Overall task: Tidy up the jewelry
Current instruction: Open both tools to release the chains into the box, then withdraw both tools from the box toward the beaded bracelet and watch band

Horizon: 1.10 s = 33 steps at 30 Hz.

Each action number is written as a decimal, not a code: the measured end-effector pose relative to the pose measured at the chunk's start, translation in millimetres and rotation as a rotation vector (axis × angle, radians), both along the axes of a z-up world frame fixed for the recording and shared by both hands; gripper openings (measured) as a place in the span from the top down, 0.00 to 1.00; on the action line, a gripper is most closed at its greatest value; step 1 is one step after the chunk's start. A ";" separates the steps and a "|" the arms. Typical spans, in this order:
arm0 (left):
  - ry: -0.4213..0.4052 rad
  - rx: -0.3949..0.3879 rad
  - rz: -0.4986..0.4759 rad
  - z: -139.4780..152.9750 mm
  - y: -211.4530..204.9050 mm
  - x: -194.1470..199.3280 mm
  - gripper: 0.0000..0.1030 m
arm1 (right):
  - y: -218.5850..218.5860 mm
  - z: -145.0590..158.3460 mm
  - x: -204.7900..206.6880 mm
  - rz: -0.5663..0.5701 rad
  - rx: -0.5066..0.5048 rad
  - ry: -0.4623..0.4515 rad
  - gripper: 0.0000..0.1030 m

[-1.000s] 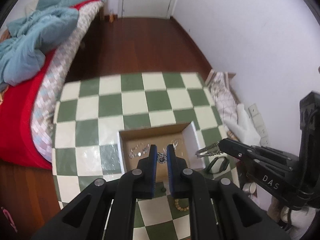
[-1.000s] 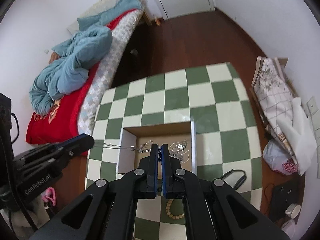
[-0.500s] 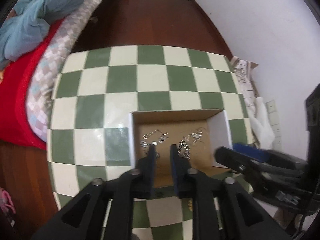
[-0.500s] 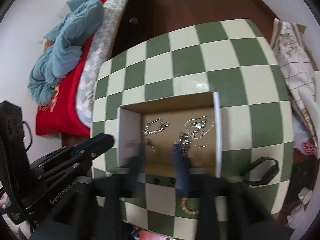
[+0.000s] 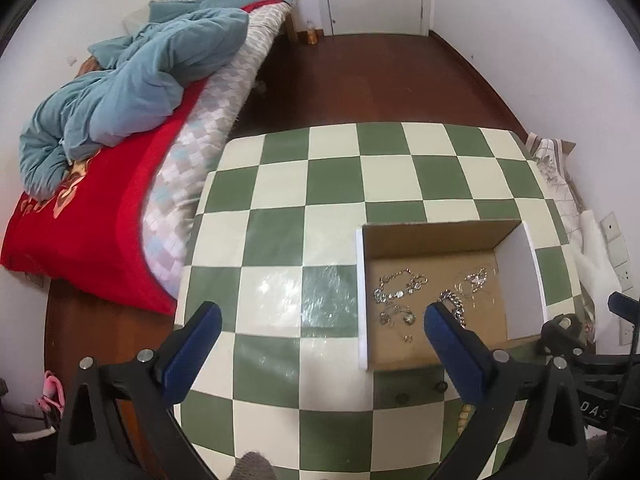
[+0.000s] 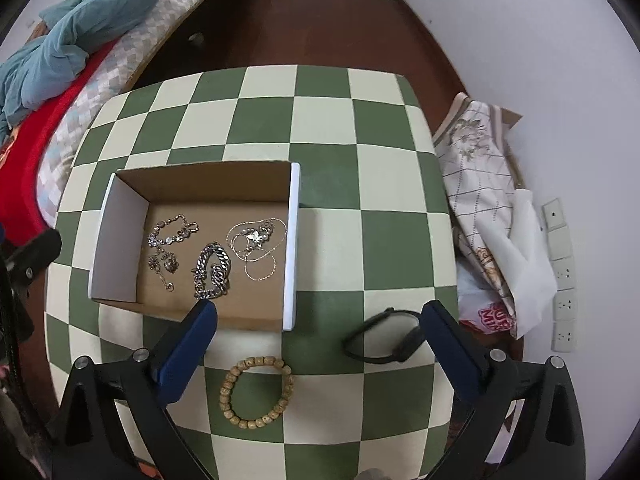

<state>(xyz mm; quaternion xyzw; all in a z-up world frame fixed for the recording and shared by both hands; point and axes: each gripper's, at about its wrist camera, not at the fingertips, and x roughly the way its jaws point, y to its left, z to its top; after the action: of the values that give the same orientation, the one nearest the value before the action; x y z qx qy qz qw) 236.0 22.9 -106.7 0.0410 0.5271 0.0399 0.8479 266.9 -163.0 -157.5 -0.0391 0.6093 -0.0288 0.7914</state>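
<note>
An open cardboard box (image 6: 294, 240) (image 5: 362, 280) sits on the green-and-cream checked table (image 6: 360, 140). Inside lie a silver charm chain (image 6: 170, 236), a thick silver link bracelet (image 6: 212, 270) and a thin gold necklace (image 6: 256, 240); they also show in the left wrist view (image 5: 400, 292). A wooden bead bracelet (image 6: 256, 392) and a black band (image 6: 384, 340) lie on the table in front of the box. My right gripper (image 6: 320, 332) is open and empty above the bead bracelet. My left gripper (image 5: 320, 332) is open and empty, left of the box.
A bed with a red cover (image 5: 88, 224) and a blue blanket (image 5: 132, 80) stands left of the table. Folded cloth and bags (image 6: 488, 216) lie on the floor to the right, by the wall sockets (image 6: 562, 272). Wooden floor lies beyond.
Both grippers went from shut to wide open and drew back from the box. The silver jewelry now lies loose on the box floor.
</note>
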 end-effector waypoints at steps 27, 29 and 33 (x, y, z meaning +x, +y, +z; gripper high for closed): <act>-0.230 -0.015 0.029 83.1 8.5 -100.5 0.00 | 18.5 104.3 -99.6 -0.003 0.038 -0.284 0.00; -0.250 -0.018 0.031 90.9 10.5 -110.5 0.00 | 19.4 114.0 -109.5 -0.002 0.037 -0.307 0.00; -0.264 -0.032 0.034 101.4 13.5 -126.2 0.00 | 20.7 133.1 -128.8 -0.003 0.045 -0.349 0.00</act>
<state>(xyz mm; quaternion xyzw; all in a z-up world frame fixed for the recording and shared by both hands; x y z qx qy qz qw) 109.8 36.4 -5.3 0.0128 0.4119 0.0506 0.9097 138.1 -142.3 -24.4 -0.0146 0.4630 -0.0226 0.8859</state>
